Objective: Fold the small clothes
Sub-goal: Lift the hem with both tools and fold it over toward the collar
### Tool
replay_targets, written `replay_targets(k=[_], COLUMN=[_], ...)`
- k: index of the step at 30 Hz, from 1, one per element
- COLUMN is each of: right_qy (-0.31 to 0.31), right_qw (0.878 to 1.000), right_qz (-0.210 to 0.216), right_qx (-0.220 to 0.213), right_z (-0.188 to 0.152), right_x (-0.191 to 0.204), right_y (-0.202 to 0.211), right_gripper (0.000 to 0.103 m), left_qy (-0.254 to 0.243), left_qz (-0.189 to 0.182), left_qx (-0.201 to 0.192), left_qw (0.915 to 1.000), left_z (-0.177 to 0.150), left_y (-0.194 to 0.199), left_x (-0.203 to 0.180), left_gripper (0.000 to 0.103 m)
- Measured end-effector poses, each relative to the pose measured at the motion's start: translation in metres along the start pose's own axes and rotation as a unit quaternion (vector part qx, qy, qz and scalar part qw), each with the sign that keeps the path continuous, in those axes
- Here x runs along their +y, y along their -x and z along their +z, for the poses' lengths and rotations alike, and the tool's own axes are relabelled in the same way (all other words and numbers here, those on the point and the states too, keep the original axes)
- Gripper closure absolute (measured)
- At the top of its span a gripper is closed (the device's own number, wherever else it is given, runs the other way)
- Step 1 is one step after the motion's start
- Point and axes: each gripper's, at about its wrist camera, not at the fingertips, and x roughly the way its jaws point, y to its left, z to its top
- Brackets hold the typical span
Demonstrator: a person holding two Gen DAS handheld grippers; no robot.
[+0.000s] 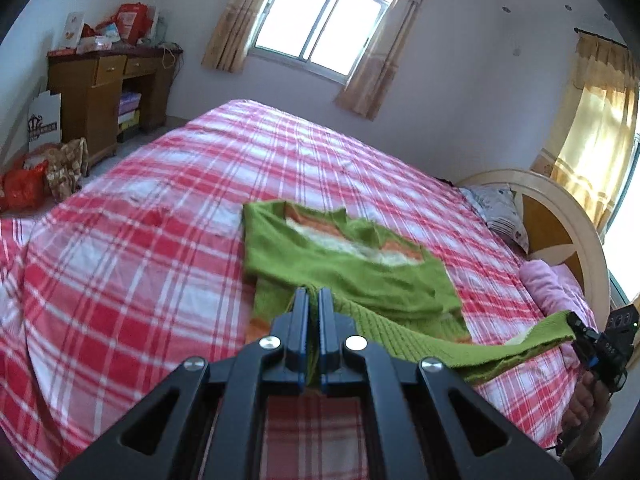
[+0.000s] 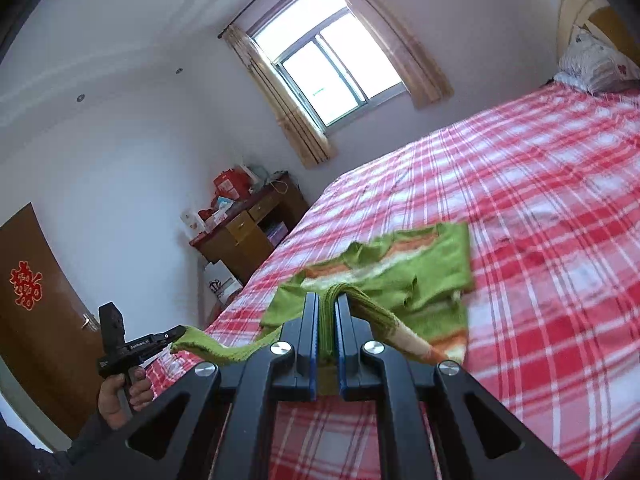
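A small green knit sweater (image 1: 344,264) with orange and white stripes lies on the red plaid bed (image 1: 140,248), its near hem lifted. My left gripper (image 1: 314,294) is shut on one corner of the ribbed hem. My right gripper (image 2: 329,300) is shut on the other corner of the sweater (image 2: 404,276). The hem stretches between them above the bed (image 2: 540,220). The right gripper shows at the far right of the left wrist view (image 1: 576,326). The left gripper shows at the lower left of the right wrist view (image 2: 180,332).
A wooden desk (image 1: 100,80) with red boxes stands at the far corner, with bags (image 1: 36,184) on the floor beside it. A curved headboard (image 1: 560,216), a patterned pillow (image 1: 500,208) and a pink blanket (image 1: 552,284) are at the bed's head. A brown door (image 2: 36,312) is at left.
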Motion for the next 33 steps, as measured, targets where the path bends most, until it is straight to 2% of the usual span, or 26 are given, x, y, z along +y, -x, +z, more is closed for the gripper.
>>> replay_targets(k=[6,13,18,26,33], right_qy=[0.011,0.019,0.017,-0.004,-0.037], right_qw=[1.0,0.999,0.998,0.996,0.991], right_qz=[-0.01,-0.026,-0.046,-0.067,-0.087], right_qx=[-0.002,0.01,0.026,0.05,0.092], right_z=[0.032,0.06,0.074,0.095,0.093], right_x=[-0.001,-0.012,-0.033,-0.077,-0.12], right_y=[-0.028,-0.068,-0.103,-0.158,-0.214], right_gripper=[0.097,0.097,0.097,0.097,0.097], left_qy=[-0.004,-0.013,-0.017,-0.029,-0.027], left_qz=[0.007,0.022,0.037,0.06,0.087], left_qx=[-0.019,-0.01,0.004,0.028,0.064], left_qw=[0.9998,0.9996,0.9992,0.9973,0.9938], left_z=[0.037,0.064,0.083,0.101,0.096], left_y=[-0.02,-0.061,-0.101,-0.159,-0.211], left_x=[-0.003,-0.008,-0.006,-0.004,0.006], left_gripper=[0.099,0.099,0.099,0.099,0.099])
